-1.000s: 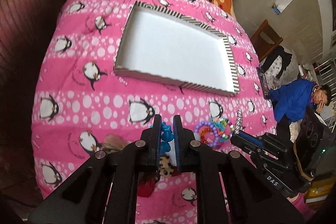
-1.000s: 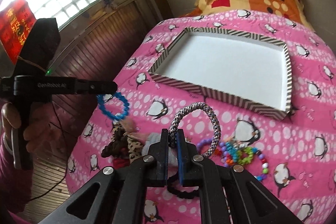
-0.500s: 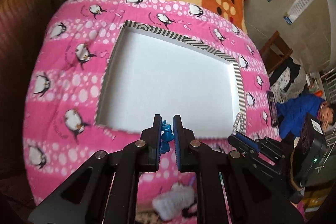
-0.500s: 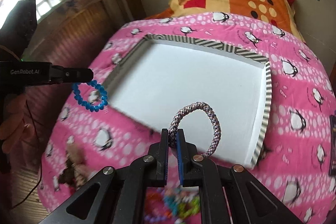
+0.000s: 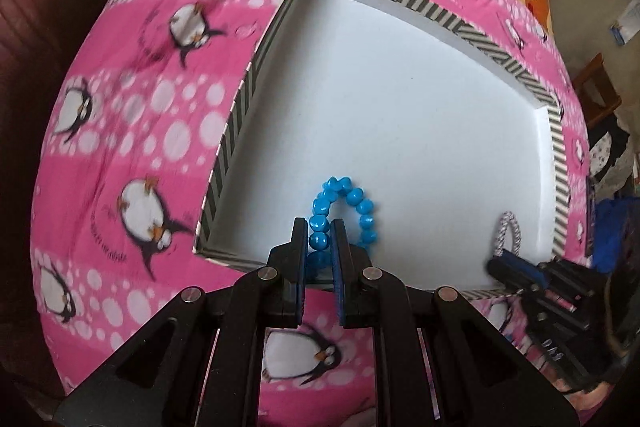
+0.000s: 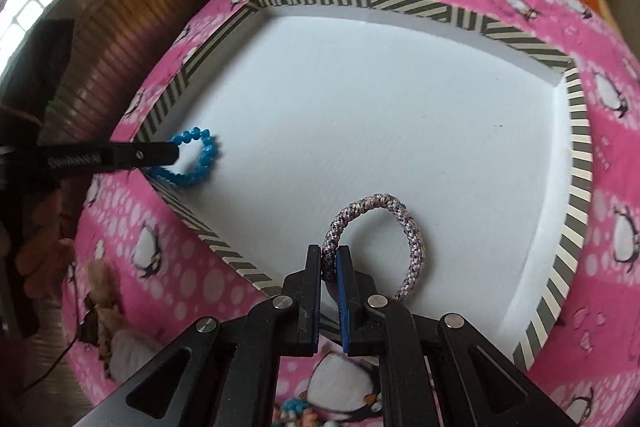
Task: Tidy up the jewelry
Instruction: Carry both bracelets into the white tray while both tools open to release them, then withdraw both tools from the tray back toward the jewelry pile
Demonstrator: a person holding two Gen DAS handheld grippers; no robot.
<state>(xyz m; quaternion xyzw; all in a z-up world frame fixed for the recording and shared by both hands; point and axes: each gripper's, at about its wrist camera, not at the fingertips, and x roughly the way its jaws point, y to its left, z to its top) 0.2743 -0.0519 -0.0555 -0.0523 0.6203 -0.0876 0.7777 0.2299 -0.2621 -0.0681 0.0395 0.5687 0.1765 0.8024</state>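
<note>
Blue bead bracelet: chunky glossy beads in a closed loop, hanging pinched at one side, dangling over the near left part of the tray, above its white floor. Braided bracelet: grey-and-purple woven cord ring, standing upright while pinched at its lower left, hovering over the tray's near edge, right of the blue one and well apart from it. Tray: shallow white rectangle, striped grey-and-white rim, lying flat, holding nothing on its floor.
</note>
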